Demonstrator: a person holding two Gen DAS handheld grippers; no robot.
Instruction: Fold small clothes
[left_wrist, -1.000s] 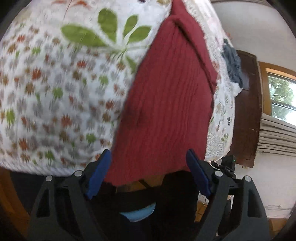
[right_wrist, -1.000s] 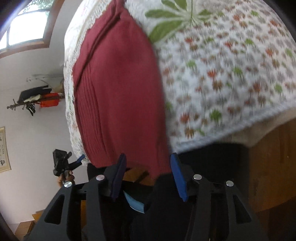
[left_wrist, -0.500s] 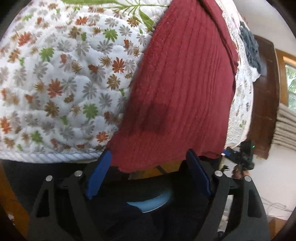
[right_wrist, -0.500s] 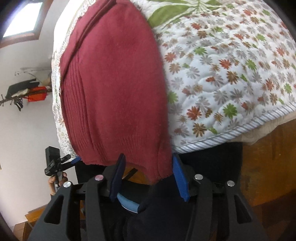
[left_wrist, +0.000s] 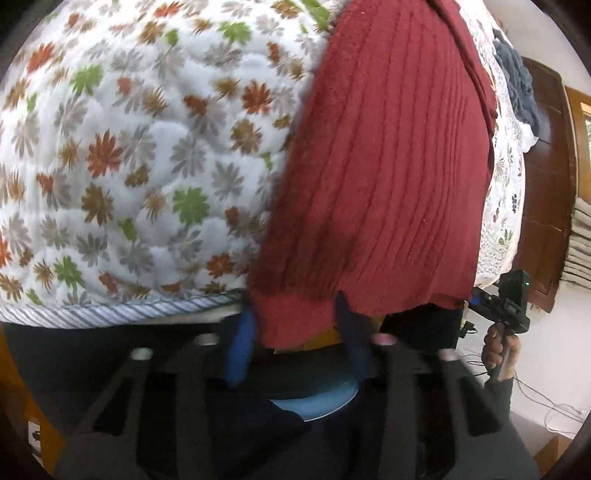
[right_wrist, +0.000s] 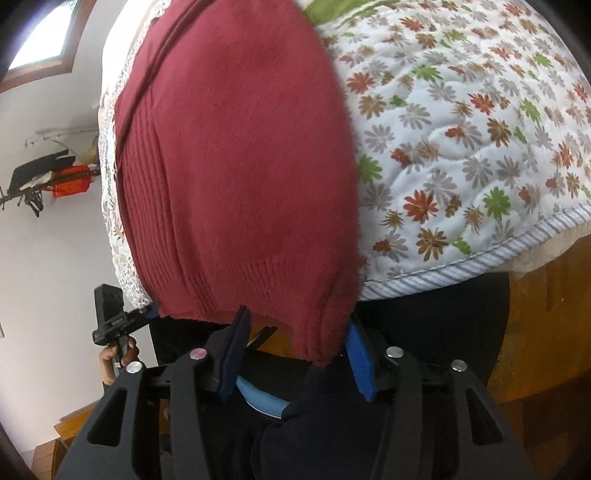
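Item 1. Maroon knit garment (left_wrist: 384, 166): ribbed, laid flat on a bed over a quilt, its hem overhanging the bed's near edge. In the left wrist view it fills the frame from 12 o'clock down to 6 o'clock; in the right wrist view (right_wrist: 236, 166) it runs from 11 o'clock to 6 o'clock.

Item 2. Quilt (left_wrist: 140, 155): white, printed with small red, green and grey leaf motifs, striped piping along the near edge. It lies at 9 o'clock of the garment in the left view and at 3 o'clock of it in the right view (right_wrist: 461, 122).

Item 3. Left gripper (left_wrist: 295, 332): blue-padded jaws set at a moderate gap, one on each side of the garment's hanging hem corner; whether the pads press the cloth cannot be told, the frame being blurred there.

Item 4. Right gripper (right_wrist: 295, 347): blue-padded jaws likewise apart, straddling the other hem corner, which hangs between them; contact not clear.

Item 5. Grey-blue knit item (left_wrist: 517, 81): at 2 o'clock in the left view, on the far part of the bed, well apart from the garment's hem.

Item 6. Window (right_wrist: 40, 37): at 10 o'clock in the right view.
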